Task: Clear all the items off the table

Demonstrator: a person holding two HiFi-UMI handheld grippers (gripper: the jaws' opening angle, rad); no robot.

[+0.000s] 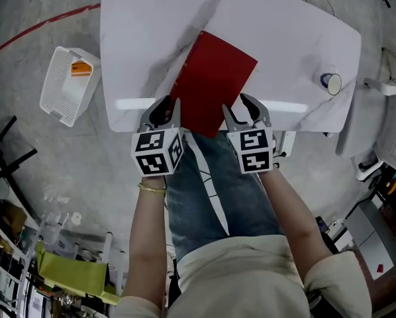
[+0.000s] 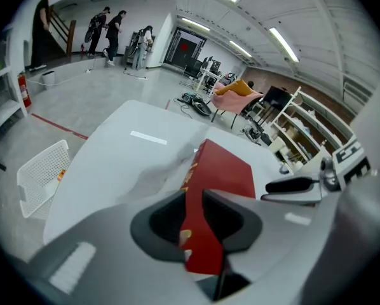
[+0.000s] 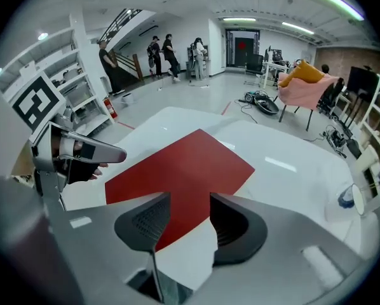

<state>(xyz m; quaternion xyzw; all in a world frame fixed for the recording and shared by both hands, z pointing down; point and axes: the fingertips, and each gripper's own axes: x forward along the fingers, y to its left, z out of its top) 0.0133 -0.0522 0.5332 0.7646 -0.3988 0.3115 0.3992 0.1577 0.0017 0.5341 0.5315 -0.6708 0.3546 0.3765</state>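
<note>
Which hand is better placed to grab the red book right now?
Left. The book's edge sits between the left tool's jaws, ready to close on. The right tool's open jaws only hover over its flat cover.

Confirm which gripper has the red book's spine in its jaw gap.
Left gripper: its gap shows the spine of the red book; the right gripper sees its flat cover.

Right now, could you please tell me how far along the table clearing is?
Looks done: an orange item sits in the white basket on the floor. In hand: the left gripper straddles the red book at its near-left corner, grip unclear; the right gripper hovers open over the near-right corner. Left: the book and a tape roll are on the table.
</note>
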